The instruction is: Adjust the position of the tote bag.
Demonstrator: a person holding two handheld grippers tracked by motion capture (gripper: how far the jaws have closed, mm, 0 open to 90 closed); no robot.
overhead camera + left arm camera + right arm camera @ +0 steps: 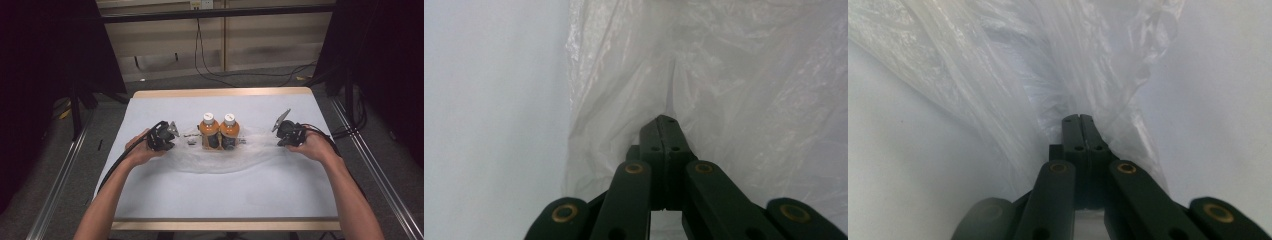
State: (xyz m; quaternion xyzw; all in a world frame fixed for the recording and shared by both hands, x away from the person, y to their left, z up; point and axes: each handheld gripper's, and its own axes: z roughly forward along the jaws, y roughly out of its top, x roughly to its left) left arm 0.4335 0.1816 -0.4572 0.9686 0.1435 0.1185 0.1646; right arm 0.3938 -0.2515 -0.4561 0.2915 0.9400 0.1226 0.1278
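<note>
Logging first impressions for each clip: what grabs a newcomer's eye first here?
Two orange bottles with white caps stand side by side mid-table, inside a clear plastic bag spread on the white table. The left gripper and right gripper flank them, each shut on the bag's film at its own end.

Looks like a lab recording setup: white-covered table (220, 190) flanked by black curtains (45, 65) and metal rails (55, 185), loose cables (210, 75) on the floor behind the table.

White worktop (225, 195) with wood edges, grey carpet floor (165, 85). Beige wall panels (270, 45) behind, black cables (210, 70) trailing. Dark curtains (45, 75) either side.
</note>
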